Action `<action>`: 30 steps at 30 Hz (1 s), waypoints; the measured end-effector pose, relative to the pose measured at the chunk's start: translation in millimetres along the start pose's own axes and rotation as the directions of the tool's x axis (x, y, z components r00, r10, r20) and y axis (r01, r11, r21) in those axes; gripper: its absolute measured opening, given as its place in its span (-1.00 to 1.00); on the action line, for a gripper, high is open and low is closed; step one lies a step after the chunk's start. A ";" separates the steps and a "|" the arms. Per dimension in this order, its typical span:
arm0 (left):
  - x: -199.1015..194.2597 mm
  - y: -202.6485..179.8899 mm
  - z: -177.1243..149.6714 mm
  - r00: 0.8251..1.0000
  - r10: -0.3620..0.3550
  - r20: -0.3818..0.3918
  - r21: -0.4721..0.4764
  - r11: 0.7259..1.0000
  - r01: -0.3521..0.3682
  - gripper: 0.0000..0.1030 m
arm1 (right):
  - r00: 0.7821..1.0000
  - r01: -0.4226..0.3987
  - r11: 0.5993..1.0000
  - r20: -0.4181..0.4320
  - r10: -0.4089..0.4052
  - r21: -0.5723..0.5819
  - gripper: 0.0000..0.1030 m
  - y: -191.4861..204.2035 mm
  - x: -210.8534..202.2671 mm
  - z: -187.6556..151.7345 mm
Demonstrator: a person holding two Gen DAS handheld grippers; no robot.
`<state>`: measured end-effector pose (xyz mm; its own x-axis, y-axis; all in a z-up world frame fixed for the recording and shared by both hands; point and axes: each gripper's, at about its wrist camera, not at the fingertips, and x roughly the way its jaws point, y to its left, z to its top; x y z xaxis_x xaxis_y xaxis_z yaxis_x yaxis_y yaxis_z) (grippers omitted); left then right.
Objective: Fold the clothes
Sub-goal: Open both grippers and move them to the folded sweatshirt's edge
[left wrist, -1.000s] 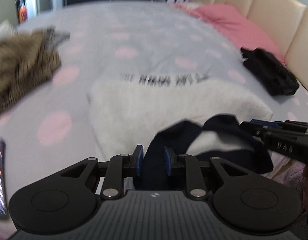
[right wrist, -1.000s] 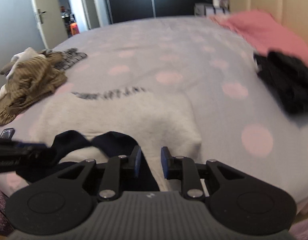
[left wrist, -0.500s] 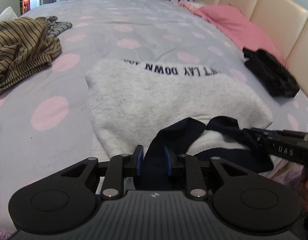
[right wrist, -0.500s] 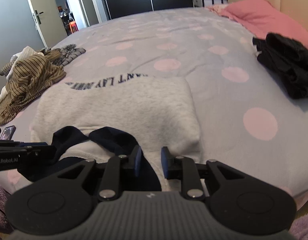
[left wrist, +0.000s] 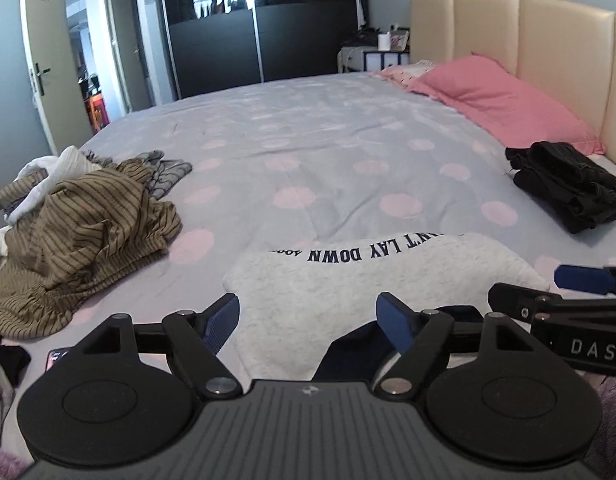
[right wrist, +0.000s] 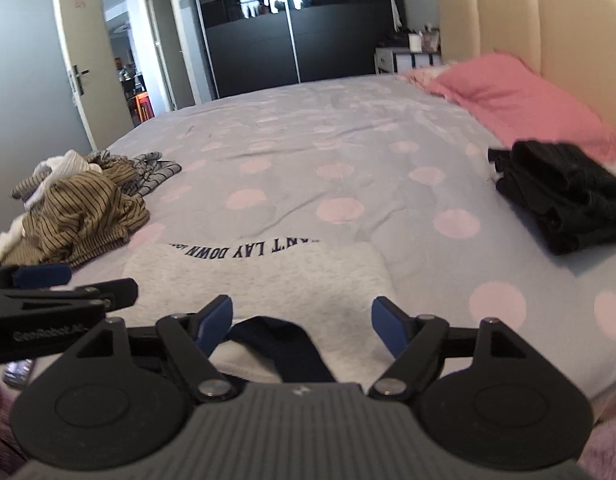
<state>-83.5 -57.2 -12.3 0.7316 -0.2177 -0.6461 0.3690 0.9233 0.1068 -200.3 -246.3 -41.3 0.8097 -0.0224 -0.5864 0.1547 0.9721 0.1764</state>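
A folded grey sweatshirt (left wrist: 388, 280) with dark lettering and a navy collar (left wrist: 360, 352) lies on the bed's near edge; it also shows in the right wrist view (right wrist: 268, 280), its navy collar (right wrist: 284, 340) nearest me. My left gripper (left wrist: 310, 316) is open and empty just above the sweatshirt's near edge. My right gripper (right wrist: 302, 316) is open and empty over the same edge, to the right of the left one. Each gripper shows at the edge of the other's view.
A heap of striped brown clothes (left wrist: 76, 232) lies at the left of the lilac dotted bedspread (left wrist: 328, 152). A folded black garment (left wrist: 568, 188) sits at the right by a pink pillow (left wrist: 496, 100). A phone (left wrist: 56, 358) lies near the left edge.
Both grippers have opened and let go of the navy collar. They have pulled back and tilted up, so the room and wardrobe now show.
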 end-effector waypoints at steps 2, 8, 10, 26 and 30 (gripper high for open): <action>-3.0 -2.3 2.2 0.999 0.024 -0.022 -0.005 1.000 -0.025 0.45 | 1.000 0.000 1.000 -0.011 0.001 0.013 0.55 1.7 -4.3 -0.2; -9.8 1.5 2.4 0.996 -0.009 -0.089 -0.071 0.997 0.003 0.45 | 0.999 0.027 1.000 -0.017 -0.027 -0.002 0.59 6.0 -16.3 -0.8; -9.8 2.1 0.1 0.994 -0.007 -0.108 -0.073 0.997 -0.001 0.45 | 0.999 0.029 1.000 -0.017 -0.029 -0.002 0.60 6.3 -19.9 -2.5; 5.5 4.3 -21.4 0.977 -0.005 -0.212 -0.108 0.994 -0.018 0.45 | 0.997 0.045 0.999 -0.055 -0.045 -0.002 0.62 0.8 -12.9 -18.4; 20.9 23.5 -22.8 0.974 0.023 -0.225 -0.156 0.986 -0.059 0.45 | 0.994 0.075 0.996 -0.080 -0.071 0.042 0.66 -13.3 -1.1 -19.2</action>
<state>-72.6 -32.9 -40.5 0.5921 -0.1199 -0.7969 0.2311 0.9726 0.0254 -214.2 -254.7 -58.2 0.7489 -0.0730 -0.6586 0.2386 0.9570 0.1652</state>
